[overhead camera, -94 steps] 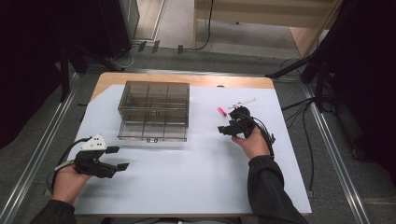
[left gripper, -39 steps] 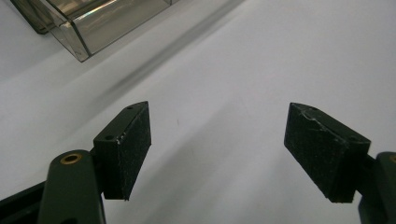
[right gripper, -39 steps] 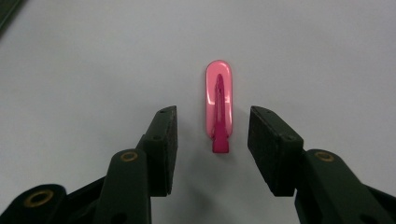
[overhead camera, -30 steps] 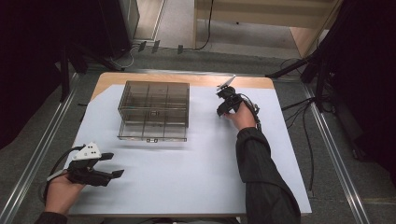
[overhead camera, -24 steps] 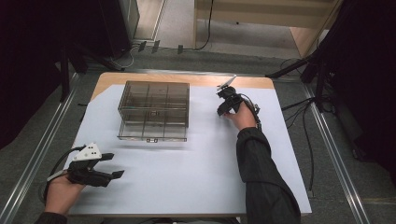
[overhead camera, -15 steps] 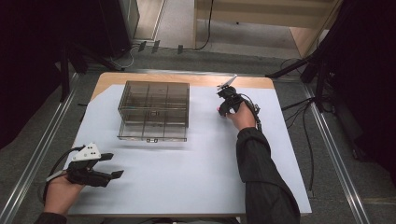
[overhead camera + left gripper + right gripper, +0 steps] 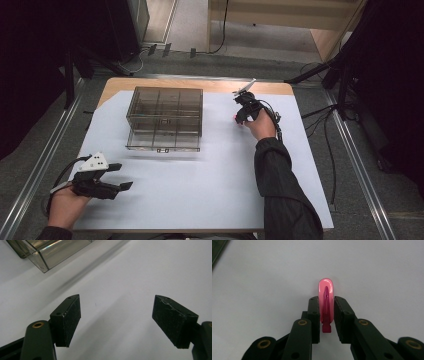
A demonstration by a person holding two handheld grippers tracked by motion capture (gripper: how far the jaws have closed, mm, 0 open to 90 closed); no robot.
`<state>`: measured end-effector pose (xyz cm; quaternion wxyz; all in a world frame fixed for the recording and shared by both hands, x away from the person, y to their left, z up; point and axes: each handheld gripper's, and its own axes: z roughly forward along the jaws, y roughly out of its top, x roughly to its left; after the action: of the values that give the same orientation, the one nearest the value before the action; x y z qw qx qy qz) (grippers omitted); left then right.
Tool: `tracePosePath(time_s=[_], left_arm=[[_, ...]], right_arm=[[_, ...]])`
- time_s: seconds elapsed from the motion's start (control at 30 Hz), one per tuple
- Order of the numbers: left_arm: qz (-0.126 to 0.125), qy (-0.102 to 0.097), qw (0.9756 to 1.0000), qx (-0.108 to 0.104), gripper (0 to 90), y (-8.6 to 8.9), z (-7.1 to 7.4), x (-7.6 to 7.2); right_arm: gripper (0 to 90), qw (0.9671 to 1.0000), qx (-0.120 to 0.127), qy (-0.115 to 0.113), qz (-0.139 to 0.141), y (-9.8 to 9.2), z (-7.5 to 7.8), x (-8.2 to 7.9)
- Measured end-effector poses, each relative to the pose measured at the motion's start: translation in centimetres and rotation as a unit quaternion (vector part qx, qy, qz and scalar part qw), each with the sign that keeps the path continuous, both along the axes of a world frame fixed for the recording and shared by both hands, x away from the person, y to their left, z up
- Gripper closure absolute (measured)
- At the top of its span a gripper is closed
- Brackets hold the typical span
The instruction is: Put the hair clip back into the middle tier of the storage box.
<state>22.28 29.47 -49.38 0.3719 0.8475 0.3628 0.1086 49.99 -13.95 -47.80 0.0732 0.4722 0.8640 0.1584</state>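
Item: small pink translucent plastic clip (image 7: 326,305), lying on the white-covered worktop (image 7: 210,190) right of the clear compartmented plastic box (image 7: 165,119). Right tool (image 7: 326,315) clenched on the clip, rounded end protruding beyond the pads. Lift straight, grip steady. Left tool (image 7: 125,322) released, empty, well apart.

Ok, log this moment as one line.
right gripper: shut on pink clip | left gripper: open, idle | box: untouched
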Motion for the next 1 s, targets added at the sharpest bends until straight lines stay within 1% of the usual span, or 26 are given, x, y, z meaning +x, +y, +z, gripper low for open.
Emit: tracePosePath(time_s=[0.17,0.33,0.5,0.6,0.63,0.67,0.77,0.83,0.87,1.0], left_arm=[[-0.002,0.0,1.0,-0.001,23.9,-0.1,0.0,0.3],[-0.005,0.0,1.0,-0.003,23.9,-0.3,0.0,0.9],[-0.009,-0.001,0.9999,-0.004,24.0,-0.5,0.1,1.3],[-0.012,0.003,0.9999,-0.004,24.0,-0.6,0.1,1.6],[-0.01,0.002,0.9999,-0.004,24.0,-0.6,0.0,1.6],[-0.012,0.006,0.9999,-0.001,24.0,-0.6,0.1,1.8],[-0.012,0.007,0.9999,-0.005,24.0,-0.6,0.0,2.0],[-0.011,0.005,0.9999,-0.005,24.0,-0.5,0.0,2.1],[-0.012,0.008,0.9999,-0.006,24.0,-0.5,0.1,2.2],[-0.012,0.008,0.9999,-0.005,24.0,-0.4,0.0,2.5]], right_arm=[[77.4,1.0,0.003,-0.001,0.001,-0.2,0.7,-0.7],[77.4,0.9999,0.013,-0.001,-0.002,-1.0,1.4,-1.7],[77.4,0.9998,0.016,-0.005,-0.002,-1.2,1.6,-2.4],[77.4,0.9996,0.027,-0.008,0.002,-1.5,1.7,-2.9],[77.4,0.9995,0.03,-0.007,-0.002,-1.6,1.7,-3.1],[77.4,0.9995,0.03,-0.007,-0.002,-1.7,1.7,-3.2],[77.4,0.9995,0.03,-0.004,-0.004,-1.9,1.7,-3.7],[77.4,0.9995,0.032,-0.006,-0.003,-1.9,1.7,-4.0],[77.4,0.9994,0.033,-0.006,0.0,-1.9,1.8,-4.4],[77.4,0.9994,0.034,-0.008,0.002,-1.9,1.9,-4.8]])
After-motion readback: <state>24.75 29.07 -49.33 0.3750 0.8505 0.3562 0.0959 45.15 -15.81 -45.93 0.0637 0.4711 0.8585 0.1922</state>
